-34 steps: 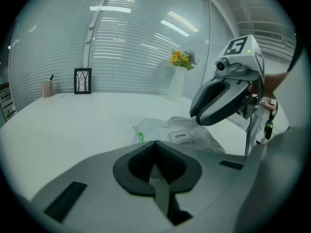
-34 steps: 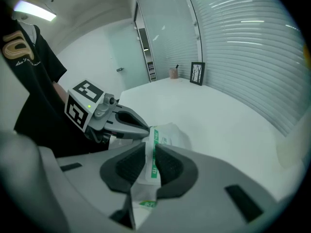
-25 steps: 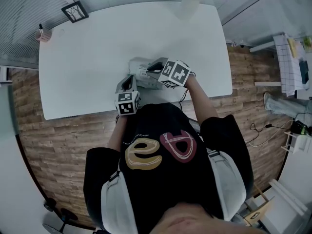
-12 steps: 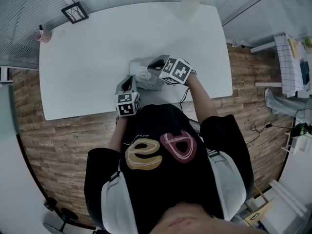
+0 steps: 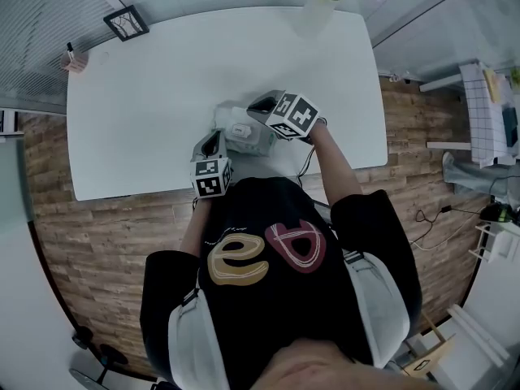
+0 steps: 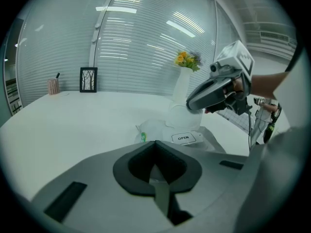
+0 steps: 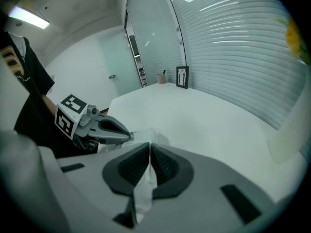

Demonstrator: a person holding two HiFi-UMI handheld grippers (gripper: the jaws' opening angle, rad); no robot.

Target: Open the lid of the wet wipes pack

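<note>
The wet wipes pack (image 5: 241, 133), white and crinkled, lies near the white table's front edge. Its flat lid with an "OPEN" label (image 6: 183, 138) faces up and lies closed. My left gripper (image 5: 214, 142) sits at the pack's near left end, shut on a thin edge of the wrapper (image 6: 156, 152). My right gripper (image 5: 258, 109) reaches over the pack's far end. Its jaws are closing and pinch a white fold of the wrapper (image 7: 149, 147). The left gripper (image 7: 110, 130) shows in the right gripper view, and the right gripper (image 6: 194, 102) shows in the left gripper view.
On the table (image 5: 146, 96), a white vase with yellow flowers (image 5: 315, 6) stands at the far edge. A small black picture frame (image 5: 124, 21) and a pen cup (image 5: 73, 58) stand at the far left corner. The person's torso is close behind the front edge.
The right gripper has shifted a little up and to the right over the pack's far end. The left gripper has stayed put.
</note>
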